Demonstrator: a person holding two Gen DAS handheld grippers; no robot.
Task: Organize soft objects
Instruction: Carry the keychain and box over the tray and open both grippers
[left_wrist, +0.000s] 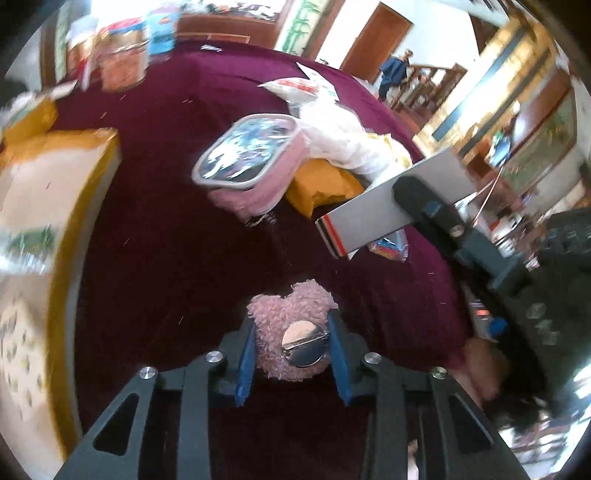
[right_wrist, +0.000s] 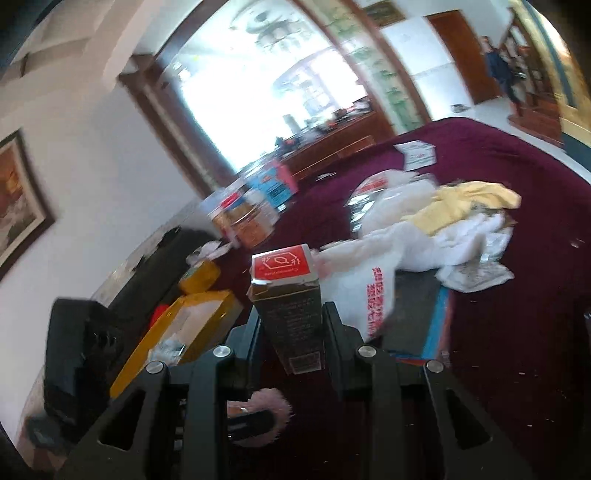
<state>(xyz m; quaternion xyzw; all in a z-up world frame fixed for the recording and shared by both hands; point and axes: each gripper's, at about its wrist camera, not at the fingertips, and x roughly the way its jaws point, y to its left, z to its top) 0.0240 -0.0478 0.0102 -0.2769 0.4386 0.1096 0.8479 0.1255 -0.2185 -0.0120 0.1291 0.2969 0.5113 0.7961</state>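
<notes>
Nearby, pink pouch (left_wrist: 255, 173), white bag (right_wrist: 354, 280), yellow cloth (right_wrist: 465, 203).

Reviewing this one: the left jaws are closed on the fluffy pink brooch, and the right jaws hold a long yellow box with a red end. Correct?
Not quite. The box in the right gripper is dark, grey in the left wrist view, not yellow. The left gripper does grip the pink brooch.

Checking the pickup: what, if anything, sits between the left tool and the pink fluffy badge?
Nothing visible. The left tool already has the pink badge between its blue pads, which appear to touch its fluff on both sides.
</notes>
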